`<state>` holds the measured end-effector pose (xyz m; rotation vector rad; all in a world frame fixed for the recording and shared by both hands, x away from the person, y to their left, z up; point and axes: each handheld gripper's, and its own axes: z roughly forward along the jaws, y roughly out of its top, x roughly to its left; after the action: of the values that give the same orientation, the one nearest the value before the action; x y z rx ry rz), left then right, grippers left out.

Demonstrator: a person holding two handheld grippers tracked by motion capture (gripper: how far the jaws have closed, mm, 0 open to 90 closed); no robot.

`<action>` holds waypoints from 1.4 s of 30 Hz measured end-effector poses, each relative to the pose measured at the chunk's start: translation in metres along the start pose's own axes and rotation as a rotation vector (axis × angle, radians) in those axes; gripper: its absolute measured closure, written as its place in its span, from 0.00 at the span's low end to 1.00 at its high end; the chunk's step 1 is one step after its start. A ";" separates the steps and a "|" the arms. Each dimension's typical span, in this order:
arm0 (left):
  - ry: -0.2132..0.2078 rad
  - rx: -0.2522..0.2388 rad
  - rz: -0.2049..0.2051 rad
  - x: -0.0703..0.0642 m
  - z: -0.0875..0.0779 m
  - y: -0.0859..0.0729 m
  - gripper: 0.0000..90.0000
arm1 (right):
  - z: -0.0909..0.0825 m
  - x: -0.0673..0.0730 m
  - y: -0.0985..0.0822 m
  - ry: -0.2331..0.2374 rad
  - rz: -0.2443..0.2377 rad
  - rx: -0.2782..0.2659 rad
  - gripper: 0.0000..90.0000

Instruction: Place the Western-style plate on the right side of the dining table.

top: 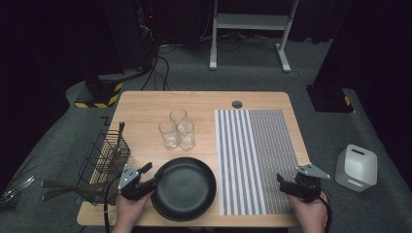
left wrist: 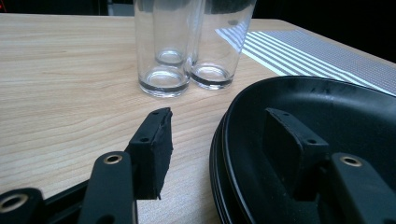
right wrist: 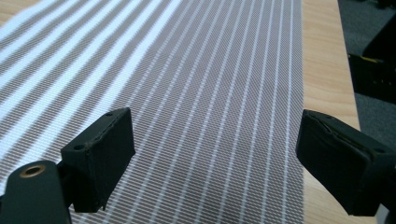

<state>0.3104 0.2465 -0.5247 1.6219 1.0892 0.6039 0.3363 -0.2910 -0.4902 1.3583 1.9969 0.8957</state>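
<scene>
Both forearms entering from the near table edge. Left gripper (top: pixel 145 175) held low, jaws spread wide astride the rim of the black plate (top: pixel 187 189): one pad outside on bare wood, the other inside the dish. Right gripper (top: pixel 286 184) released, gaping above the striped placemat (top: pixel 252 145). No readable writing.

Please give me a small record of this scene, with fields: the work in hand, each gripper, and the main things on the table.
work in hand: left gripper straddles the rim of the black plates, one finger outside, one inside
plates: stacked, near table edge, left of the striped placemat
left gripper: open, not yet pressing the rim
right gripper: open, holds nothing, above the placemat's near right corner
glasses: three, clustered, upright, behind the plates
wire basket: at the table's left edge, utensils in it
</scene>
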 end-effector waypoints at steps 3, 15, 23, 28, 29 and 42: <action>0.000 0.001 0.001 0.000 0.000 0.000 0.48 | -0.001 0.011 0.004 0.026 -0.010 -0.013 0.13; -0.001 0.002 0.000 0.000 0.000 0.000 0.48 | 0.010 0.045 0.007 0.105 -0.057 -0.024 0.13; 0.000 0.002 -0.001 0.000 0.000 0.000 0.48 | 0.018 0.066 0.011 0.159 -0.076 -0.032 0.14; 0.000 0.004 -0.004 0.000 0.000 0.000 0.48 | 0.022 0.077 0.013 0.184 -0.087 -0.040 0.15; 0.000 0.005 -0.004 0.000 0.000 0.000 0.48 | 0.023 0.084 0.014 0.205 -0.075 -0.041 0.15; -0.008 0.003 0.000 0.000 0.000 0.000 0.49 | 0.032 0.125 0.020 0.246 -0.105 -0.062 0.23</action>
<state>0.3108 0.2468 -0.5247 1.6258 1.0848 0.5959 0.3303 -0.1615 -0.5038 1.1438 2.1804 1.1107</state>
